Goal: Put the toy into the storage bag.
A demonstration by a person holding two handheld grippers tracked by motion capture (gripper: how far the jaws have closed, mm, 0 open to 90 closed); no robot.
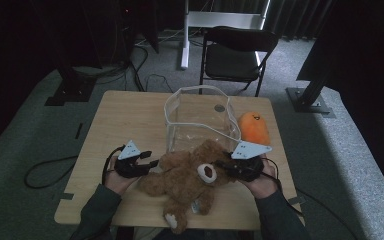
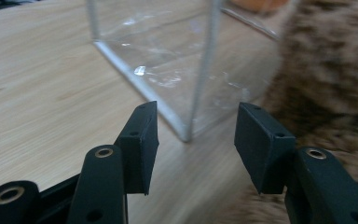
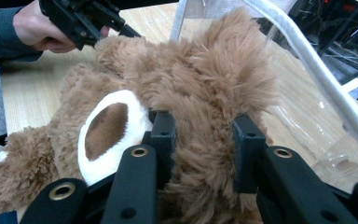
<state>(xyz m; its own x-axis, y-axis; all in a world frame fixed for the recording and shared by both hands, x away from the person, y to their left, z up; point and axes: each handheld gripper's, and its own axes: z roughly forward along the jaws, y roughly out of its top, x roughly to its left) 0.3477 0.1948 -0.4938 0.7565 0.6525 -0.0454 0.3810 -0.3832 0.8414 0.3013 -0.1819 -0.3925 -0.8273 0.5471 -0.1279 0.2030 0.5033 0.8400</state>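
I see a wooden table [image 1: 125, 120] on grey carpet. My right gripper [image 3: 203, 135] clamps the teddy bear [image 1: 190, 180]; my left gripper [image 2: 196, 140] gapes empty before the clear bag [image 2: 168, 60], bear blurred alongside.

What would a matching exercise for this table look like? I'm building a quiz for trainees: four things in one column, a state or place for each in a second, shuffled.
Things:
1. brown teddy bear
2. clear bag
3. orange plush toy
4. left gripper

States or places:
A. jaws open, nothing between the pads
B. stands upright and empty in the middle of the table
C. head clamped by the right gripper
D. lies beside the bag, toward the table's right edge

Pairs: 1-C, 2-B, 3-D, 4-A
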